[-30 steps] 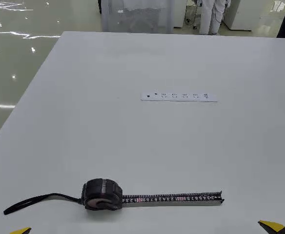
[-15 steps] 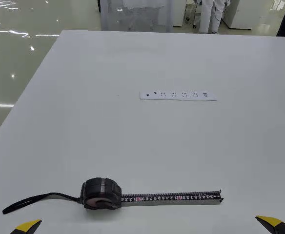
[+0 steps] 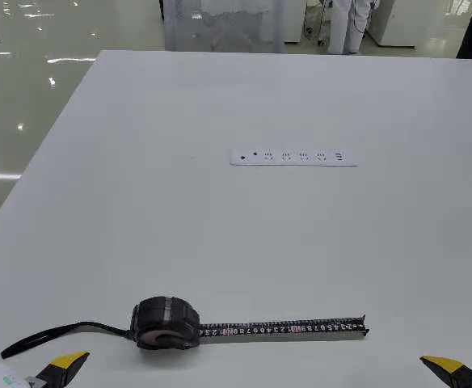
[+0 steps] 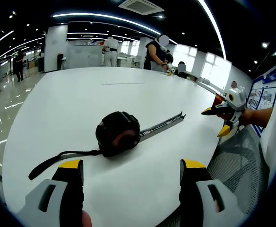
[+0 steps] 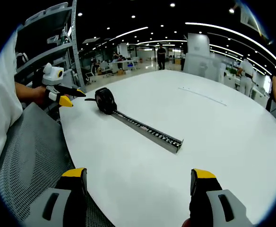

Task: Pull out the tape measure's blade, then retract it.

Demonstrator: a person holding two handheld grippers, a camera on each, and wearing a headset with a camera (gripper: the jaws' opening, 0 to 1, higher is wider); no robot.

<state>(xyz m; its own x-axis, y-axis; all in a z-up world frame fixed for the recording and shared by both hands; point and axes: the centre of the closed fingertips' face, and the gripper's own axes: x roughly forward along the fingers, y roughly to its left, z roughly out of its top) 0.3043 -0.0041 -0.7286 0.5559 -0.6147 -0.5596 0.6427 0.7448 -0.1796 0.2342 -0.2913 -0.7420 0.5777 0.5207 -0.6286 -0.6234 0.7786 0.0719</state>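
Note:
A black tape measure (image 3: 166, 323) lies near the table's front edge, its blade (image 3: 284, 329) pulled out to the right and flat on the white table (image 3: 244, 234). A black wrist strap (image 3: 50, 335) trails left from the case. My left gripper (image 4: 131, 172) is open, just short of the case (image 4: 117, 133); its yellow tip (image 3: 66, 361) shows at the bottom left of the head view. My right gripper (image 5: 138, 182) is open, short of the blade's hooked end (image 5: 176, 144); its yellow tip (image 3: 442, 365) shows at the bottom right.
A white power strip (image 3: 292, 158) lies flat mid-table, well beyond the tape. The table's left edge (image 3: 34, 174) drops to a glossy floor. People stand past the far edge (image 4: 154, 52). A grey mesh surface (image 5: 29, 156) sits below the near edge.
The left gripper's yellow tip has come further into the head view, up and right toward the strap. The right tip barely shifted. The tape measure lies as before.

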